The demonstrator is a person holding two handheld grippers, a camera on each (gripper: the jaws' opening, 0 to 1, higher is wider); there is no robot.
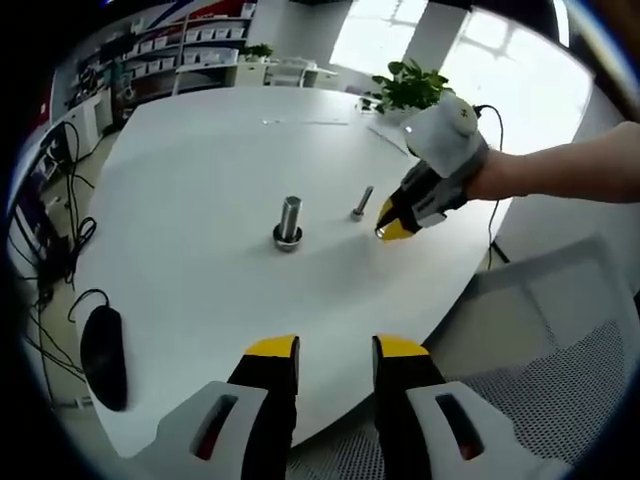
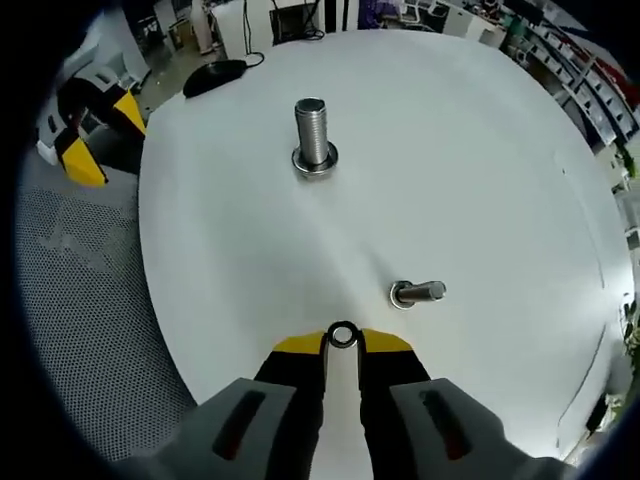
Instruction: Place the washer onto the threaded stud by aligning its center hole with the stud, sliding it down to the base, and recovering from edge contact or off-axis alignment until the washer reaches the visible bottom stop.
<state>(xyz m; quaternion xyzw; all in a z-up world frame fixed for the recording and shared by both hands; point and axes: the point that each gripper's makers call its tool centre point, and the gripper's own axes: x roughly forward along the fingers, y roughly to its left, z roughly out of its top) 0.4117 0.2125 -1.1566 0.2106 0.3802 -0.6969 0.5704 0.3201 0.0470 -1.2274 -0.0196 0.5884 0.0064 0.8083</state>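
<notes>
Washer (image 2: pixel 342 335) pinched at right gripper (image 2: pixel 342 345) tips, hole facing the camera, low over white table (image 2: pixel 480 150). Largest first: table, then black mouse (image 1: pixel 103 355) at far-left edge. Upright threaded stud (image 2: pixel 313 135), axis vertical, mid-table. Small bolt (image 2: pixel 418 292) lying sideways nearby. Left gripper (image 1: pixel 335 350) parted, holding nothing.

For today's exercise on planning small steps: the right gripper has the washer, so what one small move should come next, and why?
Probably carry the washer, pinched at the right gripper tips, toward the upright threaded stud and hover above its top. The stud stands well away across the white table, with a smaller bolt lying nearer.
</notes>
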